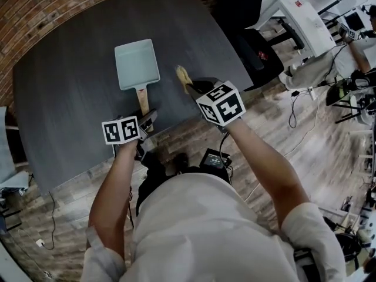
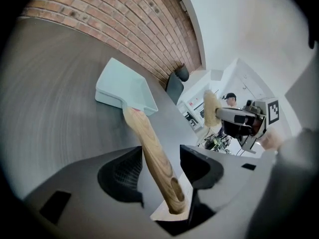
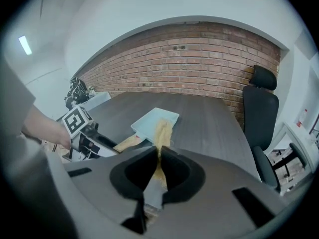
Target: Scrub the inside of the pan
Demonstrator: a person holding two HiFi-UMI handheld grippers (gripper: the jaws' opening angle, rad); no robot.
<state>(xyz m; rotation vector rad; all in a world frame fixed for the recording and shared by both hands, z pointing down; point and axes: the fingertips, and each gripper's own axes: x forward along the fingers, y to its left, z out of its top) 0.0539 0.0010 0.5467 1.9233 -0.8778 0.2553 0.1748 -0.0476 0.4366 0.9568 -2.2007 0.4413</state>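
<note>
A pale blue rectangular pan (image 1: 137,63) lies flat on the dark grey table (image 1: 64,98), its wooden handle (image 1: 143,101) pointing toward me. My left gripper (image 1: 150,117) sits at the handle's end. In the left gripper view the handle (image 2: 154,153) runs between the jaws with a gap on its right side; my left gripper (image 2: 162,166) is open. My right gripper (image 1: 187,82) hovers just right of the pan, shut on a thin yellowish sponge (image 1: 183,75). In the right gripper view the sponge (image 3: 161,133) sticks up from the closed jaws, in front of the pan (image 3: 157,121).
A black office chair (image 3: 261,103) stands at the table's far right end, and a brick wall (image 3: 199,54) runs behind the table. The table's near edge (image 1: 170,128) lies just under both grippers. White desks and cables (image 1: 305,22) crowd the floor to the right.
</note>
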